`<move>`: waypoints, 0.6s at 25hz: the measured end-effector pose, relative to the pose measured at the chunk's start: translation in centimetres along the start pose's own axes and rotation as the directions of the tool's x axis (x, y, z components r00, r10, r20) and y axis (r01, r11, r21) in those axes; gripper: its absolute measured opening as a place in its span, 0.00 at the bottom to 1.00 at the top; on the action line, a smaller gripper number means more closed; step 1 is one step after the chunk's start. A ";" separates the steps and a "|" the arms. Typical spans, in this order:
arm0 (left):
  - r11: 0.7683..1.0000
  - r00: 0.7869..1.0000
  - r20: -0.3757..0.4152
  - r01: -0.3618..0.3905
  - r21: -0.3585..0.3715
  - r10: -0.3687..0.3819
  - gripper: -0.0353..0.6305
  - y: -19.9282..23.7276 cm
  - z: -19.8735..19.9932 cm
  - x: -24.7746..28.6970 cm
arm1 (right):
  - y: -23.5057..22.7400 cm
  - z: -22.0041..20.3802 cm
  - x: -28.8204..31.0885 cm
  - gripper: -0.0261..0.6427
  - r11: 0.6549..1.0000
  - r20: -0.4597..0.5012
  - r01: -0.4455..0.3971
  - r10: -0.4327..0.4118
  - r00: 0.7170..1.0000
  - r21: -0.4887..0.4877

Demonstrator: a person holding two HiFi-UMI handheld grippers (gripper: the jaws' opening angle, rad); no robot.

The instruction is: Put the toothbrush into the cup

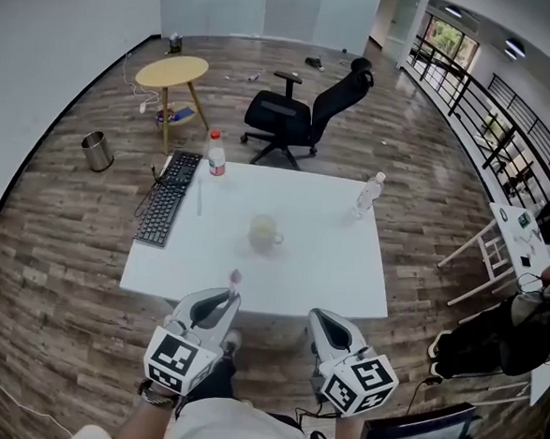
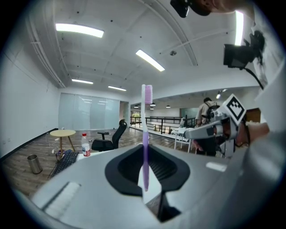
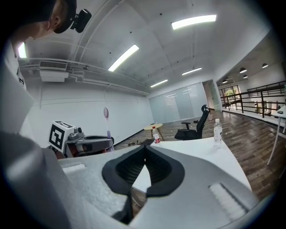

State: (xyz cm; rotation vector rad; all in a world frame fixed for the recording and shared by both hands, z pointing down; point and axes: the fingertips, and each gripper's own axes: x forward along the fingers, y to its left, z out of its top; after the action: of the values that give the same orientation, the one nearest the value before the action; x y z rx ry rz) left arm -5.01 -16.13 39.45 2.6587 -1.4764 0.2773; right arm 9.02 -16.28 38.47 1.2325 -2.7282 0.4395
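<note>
Grips the toothbrush point(image 2: 145, 134) by its lower handle in the left claw point(image 2: 146, 181), clamped tight, bristles up, at the near edge of the bench point(image 1: 327, 274); likely upright for a handle-first drop. Leaves the cup point(image 1: 265, 232) mid-bench, well apart from the brush. Holds the right claw point(image 3: 145, 172) closed on nothing beside it. Finds a keyboard point(image 1: 168, 197) along the left edge and bottles toward both far corners, with nothing between brush and cup.
</note>
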 end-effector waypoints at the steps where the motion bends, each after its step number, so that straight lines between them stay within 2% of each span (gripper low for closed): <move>1: 1.000 1.000 -0.001 0.004 -0.004 -0.004 0.11 0.4 0.1 0.5 | -0.3 0.1 0.3 0.04 1.000 -0.004 0.006 -0.006 1.000 0.003; 4: 1.000 1.000 -0.009 0.016 -0.004 -0.016 0.11 1.6 0.3 2.1 | -1.2 0.4 1.4 0.04 1.000 -0.010 0.022 -0.022 1.000 0.007; 9: 0.999 1.000 -0.015 0.019 0.049 -0.018 0.11 3.9 1.3 4.6 | -2.7 0.7 3.5 0.04 1.000 -0.026 0.029 -0.029 0.999 -0.002; 15: 0.999 0.999 -0.038 0.003 0.044 -0.001 0.11 6.6 1.0 6.5 | -3.3 1.4 6.3 0.04 0.999 -0.033 0.023 -0.024 0.999 -0.044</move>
State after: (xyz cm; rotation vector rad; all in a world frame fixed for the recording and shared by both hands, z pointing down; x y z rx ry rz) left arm -7.08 -25.22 39.70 2.6736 -1.4732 0.3618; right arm 7.36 -23.26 39.28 1.2337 -2.6781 0.3930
